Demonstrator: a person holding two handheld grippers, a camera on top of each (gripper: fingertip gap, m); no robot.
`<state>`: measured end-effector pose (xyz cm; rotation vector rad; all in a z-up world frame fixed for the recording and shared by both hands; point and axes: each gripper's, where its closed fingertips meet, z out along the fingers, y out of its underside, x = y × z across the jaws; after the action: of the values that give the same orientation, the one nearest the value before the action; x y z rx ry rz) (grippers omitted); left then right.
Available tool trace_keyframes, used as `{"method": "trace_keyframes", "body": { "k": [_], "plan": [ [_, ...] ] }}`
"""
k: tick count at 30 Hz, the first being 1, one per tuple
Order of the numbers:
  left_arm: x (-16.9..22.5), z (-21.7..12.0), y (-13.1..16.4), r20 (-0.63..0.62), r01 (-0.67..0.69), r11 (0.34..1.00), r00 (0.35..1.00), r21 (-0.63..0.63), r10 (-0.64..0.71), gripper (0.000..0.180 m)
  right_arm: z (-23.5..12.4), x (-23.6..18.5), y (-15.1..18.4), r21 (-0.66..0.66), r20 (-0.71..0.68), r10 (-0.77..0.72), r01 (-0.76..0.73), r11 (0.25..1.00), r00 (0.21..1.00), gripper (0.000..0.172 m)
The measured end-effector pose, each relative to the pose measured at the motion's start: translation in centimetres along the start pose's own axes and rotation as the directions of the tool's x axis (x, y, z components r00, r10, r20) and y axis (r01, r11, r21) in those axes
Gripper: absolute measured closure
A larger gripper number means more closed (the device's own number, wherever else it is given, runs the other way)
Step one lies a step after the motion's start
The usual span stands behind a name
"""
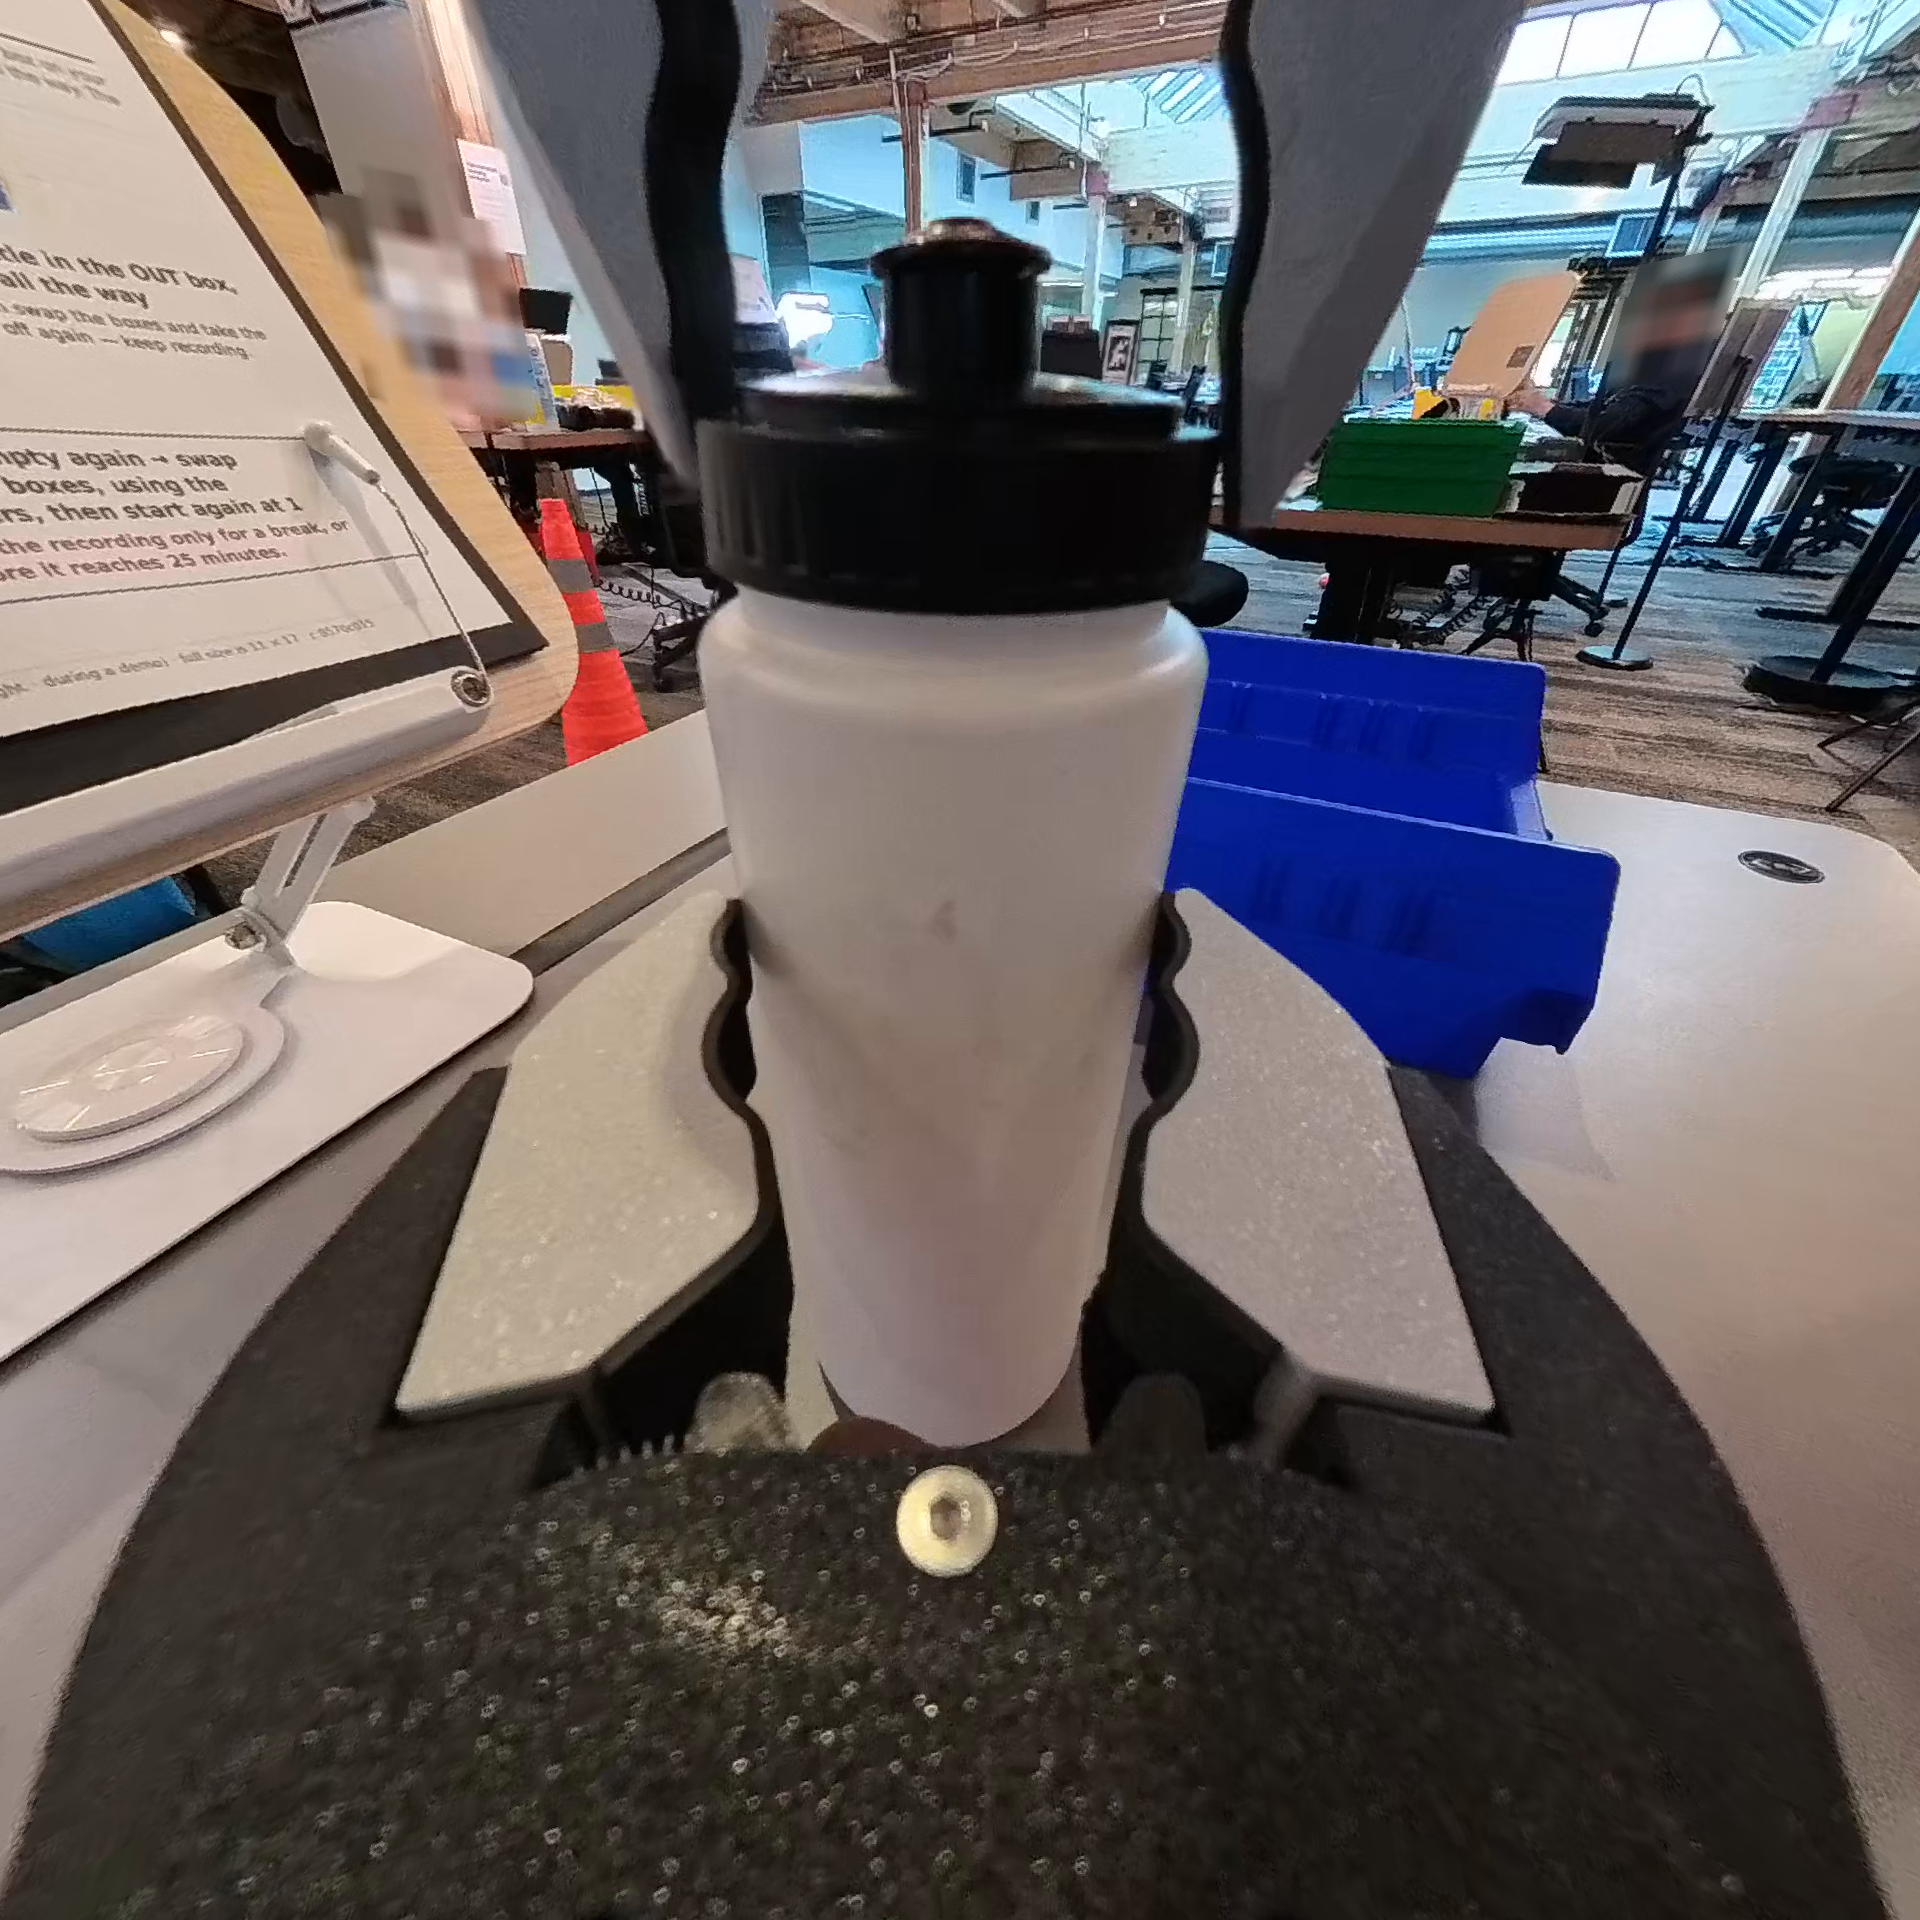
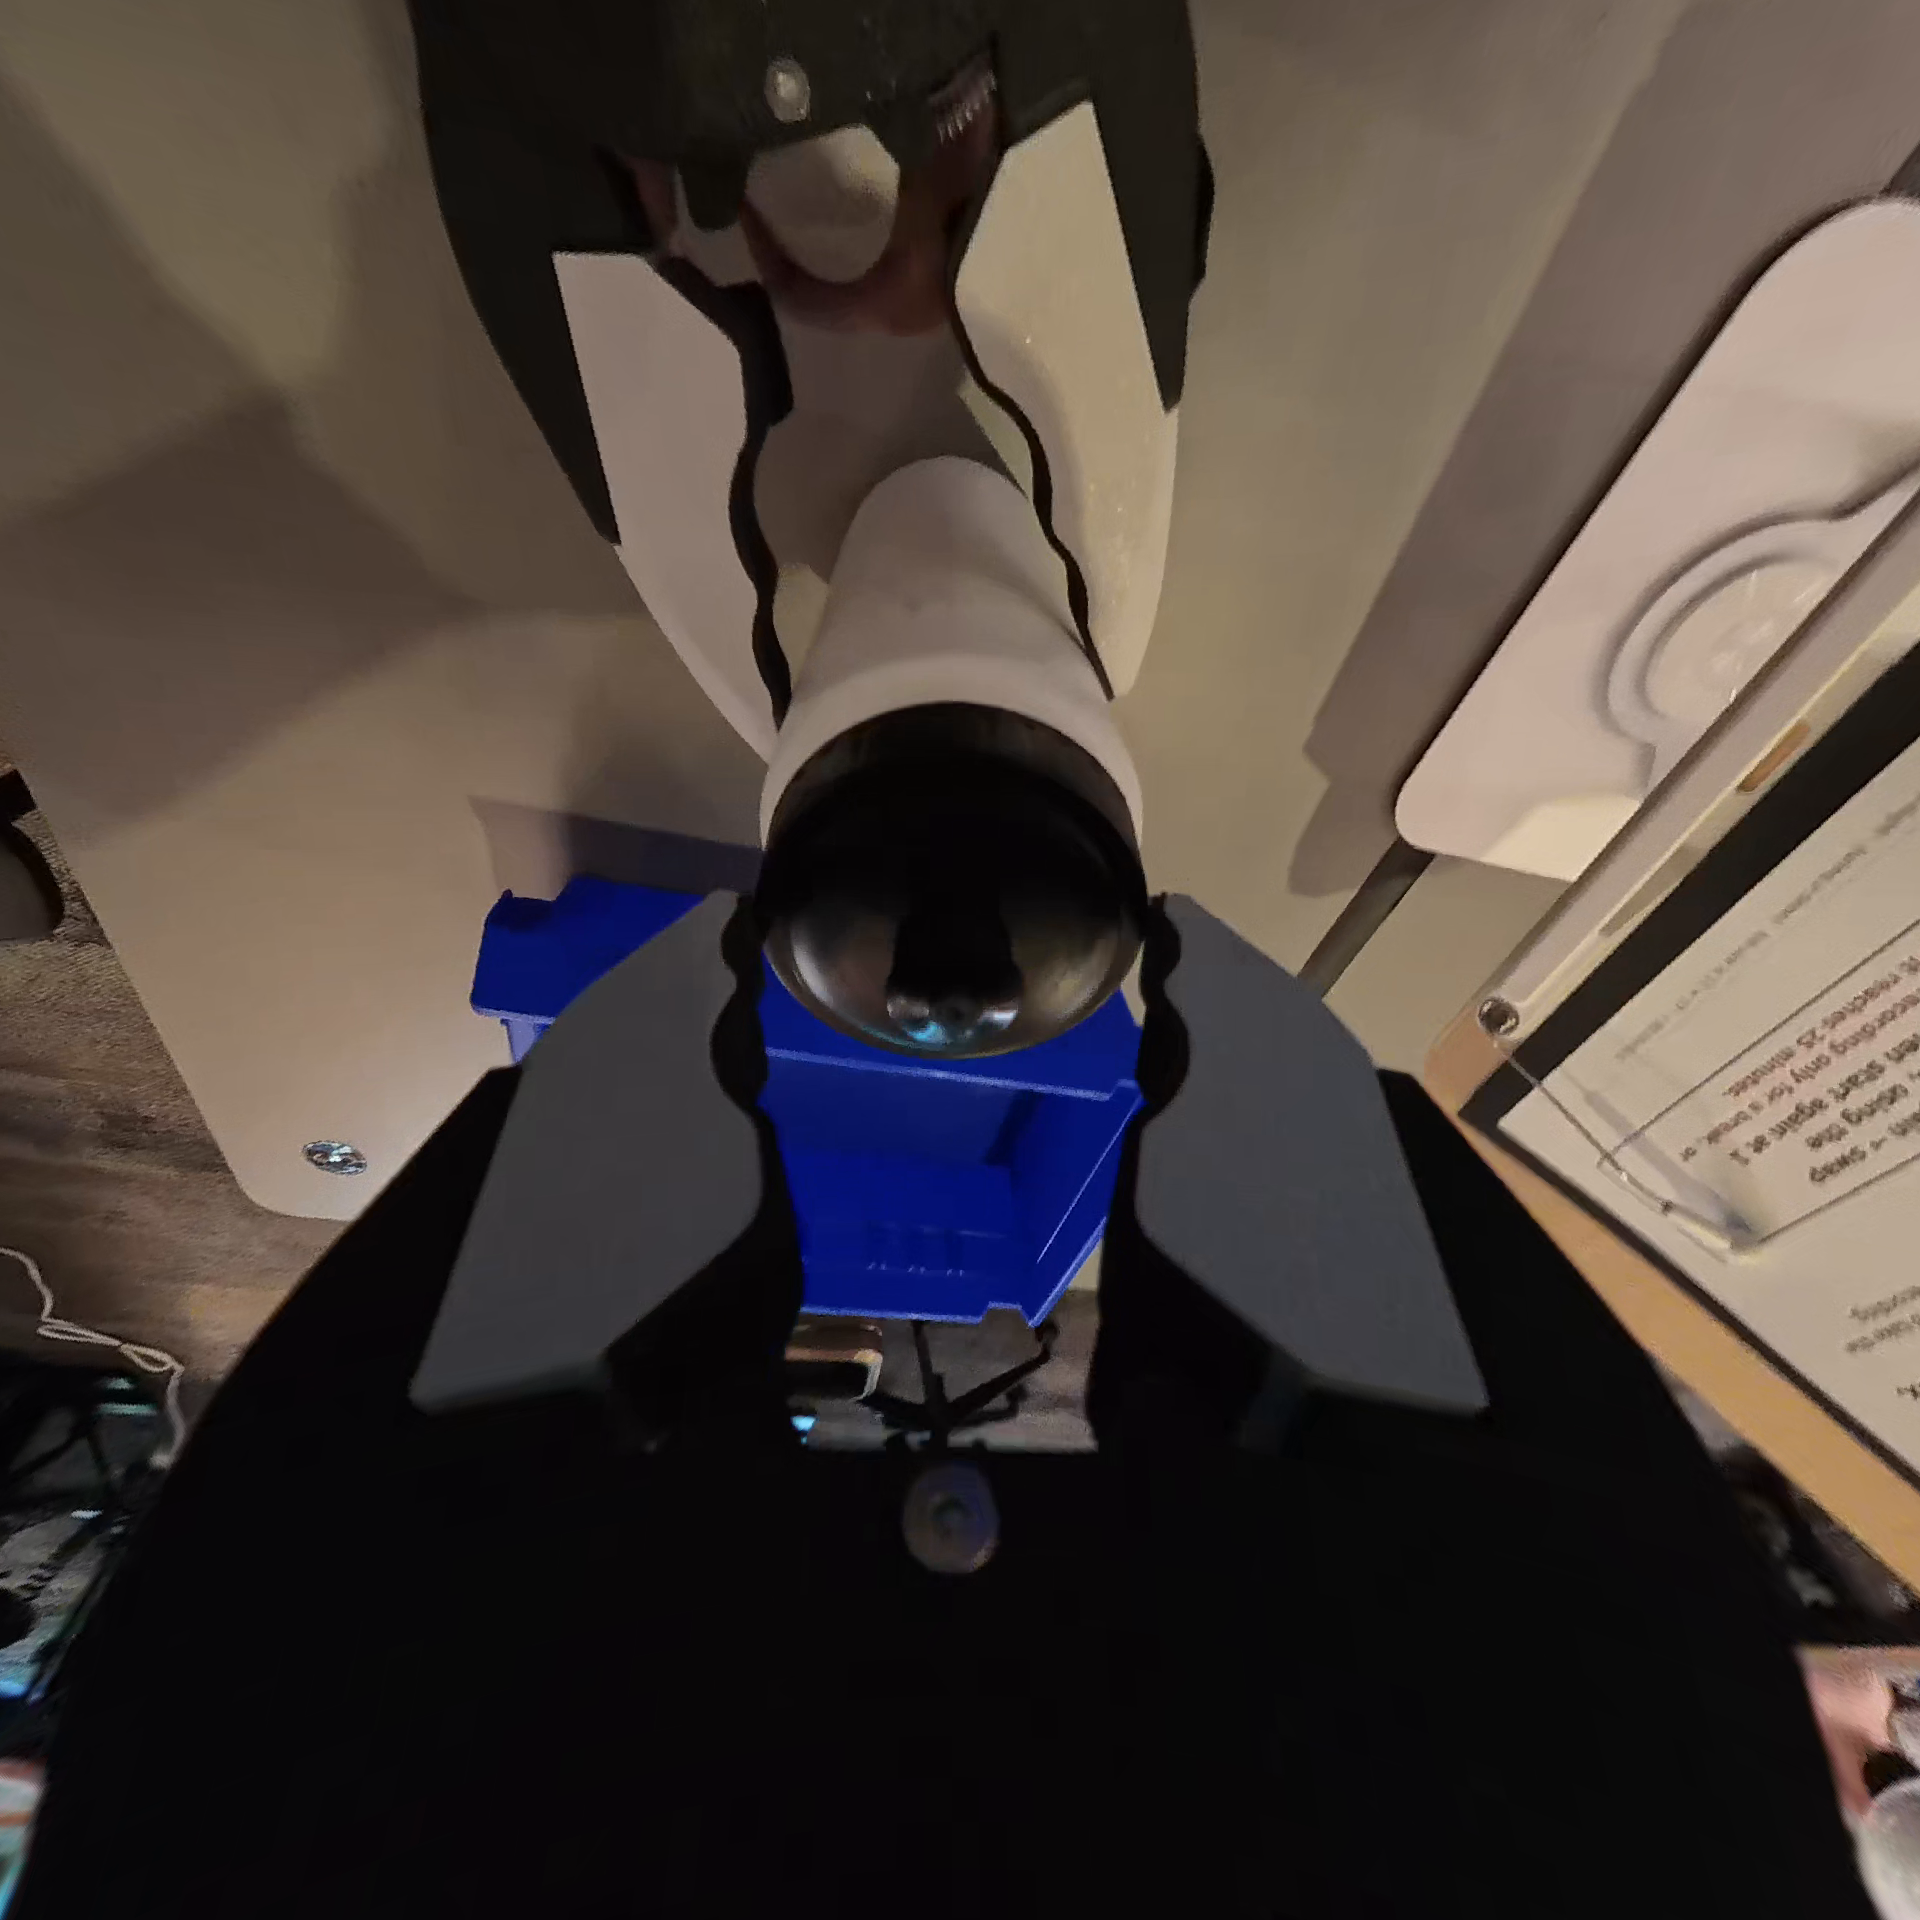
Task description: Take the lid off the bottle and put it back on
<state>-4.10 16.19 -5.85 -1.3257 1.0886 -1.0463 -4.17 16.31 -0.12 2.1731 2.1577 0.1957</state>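
Observation:
A white bottle with a black ribbed lid and a pull spout stands upright in my left gripper. Its two pads press on the bottle's body at mid height. My right gripper comes down from above, and its fingers sit on both sides of the lid. In the right wrist view I look down on the lid. My right gripper is shut on the lid's rim, with both pads touching it. The bottle and the left gripper show below it.
A blue bin lies on the grey table just behind and to the right of the bottle. An instruction board on a white stand is at the left. An orange cone stands on the floor beyond.

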Motion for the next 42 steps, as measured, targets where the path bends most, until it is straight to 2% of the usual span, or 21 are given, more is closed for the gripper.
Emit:
{"method": "trace_keyframes", "body": {
  "k": [2, 4, 6, 7, 8, 10, 12, 15, 17, 20, 23, 25, 26, 31, 34, 37, 39, 42],
  "plan": [
    [0.0, 0.0, 0.0, 0.001, 0.001, 1.0, 1.0, 0.002, -0.001, 0.107, -0.8, 0.1, -0.2, 0.021, -0.03, 0.065, -0.064, 0.998, 0.997, 0.102],
    [0.0, 0.0, 0.0, 0.003, 0.001, 1.0, 1.0, 0.0, -0.001, 0.107, -2.3, 0.3, -1.4, 0.167, -0.066, 0.145, -0.133, 0.977, 0.987, 0.091],
    [0.0, 0.0, 0.0, 0.003, -0.002, 1.0, 1.0, -0.004, 0.002, 0.107, -4.2, 1.1, -2.2, 0.333, -0.125, 0.27, -0.216, 0.918, 0.955, 0.084],
    [0.0, 0.0, 0.0, 0.003, -0.002, 1.0, 1.0, -0.004, 0.002, 0.107, -5.0, 1.6, -2.3, 0.402, -0.138, 0.361, -0.281, 0.872, 0.922, 0.077],
    [0.0, 0.0, 0.0, 0.004, -0.002, 1.0, 1.0, -0.004, 0.002, 0.107, -5.4, 1.9, -2.2, 0.462, -0.114, 0.474, -0.376, 0.803, 0.873, 0.08],
    [0.0, 0.0, 0.1, 0.005, 0.0, 1.0, 1.0, -0.004, 0.0, 0.107, -5.4, 1.6, -2.4, 0.523, 0.02, 0.642, -0.555, 0.647, 0.767, 0.071],
    [0.0, 0.0, 0.1, 0.005, 0.0, 1.0, 1.0, -0.005, 0.0, 0.107, -4.6, 1.7, -1.6, 0.51, 0.057, 0.769, -0.681, 0.526, 0.636, 0.063],
    [-0.1, 0.0, 0.1, 0.006, 0.001, 1.0, 1.0, -0.006, -0.001, 0.107, -3.1, 1.5, -0.1, 0.429, 0.074, 0.892, -0.822, 0.375, 0.445, 0.084],
    [-0.1, 0.0, 0.1, 0.008, 0.002, 1.0, 1.0, -0.007, -0.002, 0.107, -2.3, 1.1, -0.5, 0.394, 0.152, 0.916, -0.873, 0.288, 0.371, 0.084],
    [-0.1, 0.0, 0.1, 0.009, 0.0, 1.0, 1.0, -0.008, 0.0, 0.107, -1.0, 1.2, -0.1, 0.353, 0.148, 0.94, -0.904, 0.24, 0.307, 0.082],
    [-0.1, 0.1, 0.1, 0.01, 0.001, 1.0, 1.0, -0.012, -0.001, 0.107, 0.2, 1.4, 0.2, 0.32, 0.127, 0.95, -0.919, 0.232, 0.284, 0.082],
    [-0.1, 0.1, 0.1, 0.009, -0.002, 1.0, 1.0, -0.013, 0.002, 0.107, 0.3, 1.0, -0.6, 0.294, 0.198, 0.936, -0.928, 0.228, 0.292, 0.099],
    [-0.1, 0.0, 0.1, 0.008, -0.005, 1.0, 1.0, -0.011, 0.006, 0.107, 0.3, 0.9, -0.8, 0.271, 0.219, 0.934, -0.937, 0.221, 0.283, 0.101],
    [-0.1, 0.1, 0.1, 0.008, -0.005, 1.0, 1.0, -0.01, 0.005, 0.107, 0.3, 0.7, -0.9, 0.229, 0.184, 0.868, -0.879, 0.418, 0.461, 0.101],
    [-0.2, 0.1, 0.2, 0.011, -0.003, 1.0, 1.0, -0.011, 0.003, 0.108, 0.3, 0.7, -1.0, 0.222, 0.174, 0.742, -0.76, 0.611, 0.647, 0.101],
    [-0.2, 0.1, 0.2, 0.013, -0.006, 1.0, 1.0, -0.012, 0.006, 0.108, 0.3, 0.7, -1.3, 0.225, 0.158, 0.552, -0.574, 0.787, 0.819, 0.102],
    [-0.2, 0.1, 0.3, 0.012, -0.006, 1.0, 1.0, -0.012, 0.006, 0.108, 0.3, 0.5, -1.4, 0.222, 0.098, 0.355, -0.368, 0.903, 0.93, 0.102],
    [-0.2, 0.0, 0.3, 0.011, -0.006, 1.0, 1.0, -0.017, 0.006, 0.108, 0.6, 0.3, -1.4, 0.162, 0.001, 0.085, -0.084, 0.983, 0.996, 0.101]
  ]
}}
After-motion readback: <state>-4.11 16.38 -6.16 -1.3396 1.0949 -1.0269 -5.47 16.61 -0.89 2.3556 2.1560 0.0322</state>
